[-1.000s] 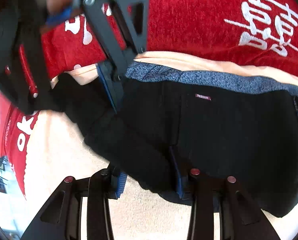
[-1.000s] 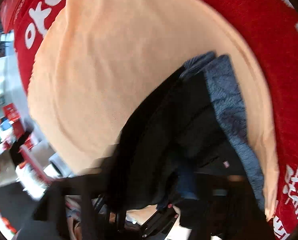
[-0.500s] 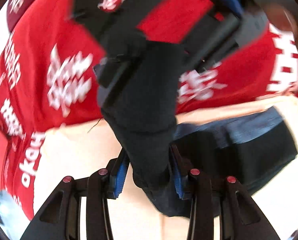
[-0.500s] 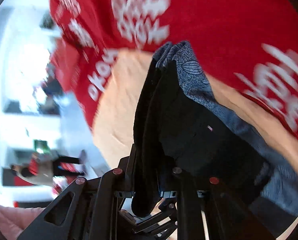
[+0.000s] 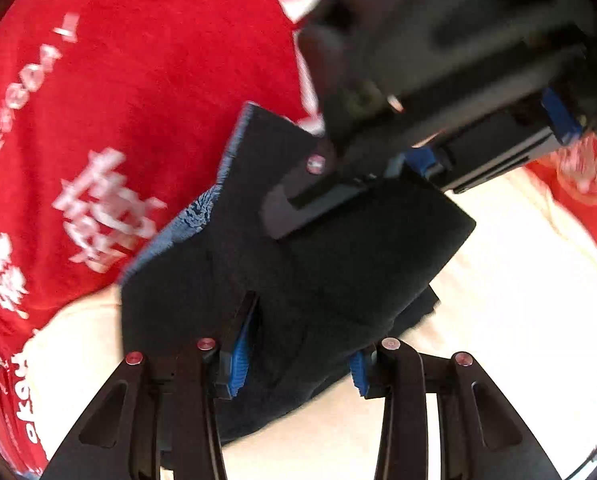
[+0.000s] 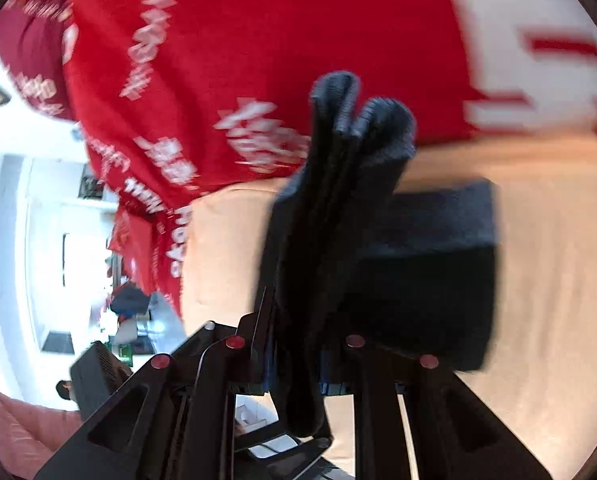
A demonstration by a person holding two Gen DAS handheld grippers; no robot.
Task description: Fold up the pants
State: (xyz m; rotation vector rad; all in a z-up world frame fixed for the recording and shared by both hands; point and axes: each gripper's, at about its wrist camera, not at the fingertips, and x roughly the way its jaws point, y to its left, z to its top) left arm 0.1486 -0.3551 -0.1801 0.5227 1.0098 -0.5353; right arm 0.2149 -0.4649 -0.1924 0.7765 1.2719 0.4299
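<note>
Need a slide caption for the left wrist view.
Left gripper and right gripper both pinch the dark folded pants above the peach cloth.

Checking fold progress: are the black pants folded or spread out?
Folded: the black pants form a compact layered block; stacked fold edges stand between the right gripper's fingers.

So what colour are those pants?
Black pants, with a blue patterned waistband; clearest in the left wrist view.

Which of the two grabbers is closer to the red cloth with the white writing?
Right, probably. The right gripper lifts the black pants up in front of the red cloth. The left gripper holds their lower part over the peach sheet.
</note>
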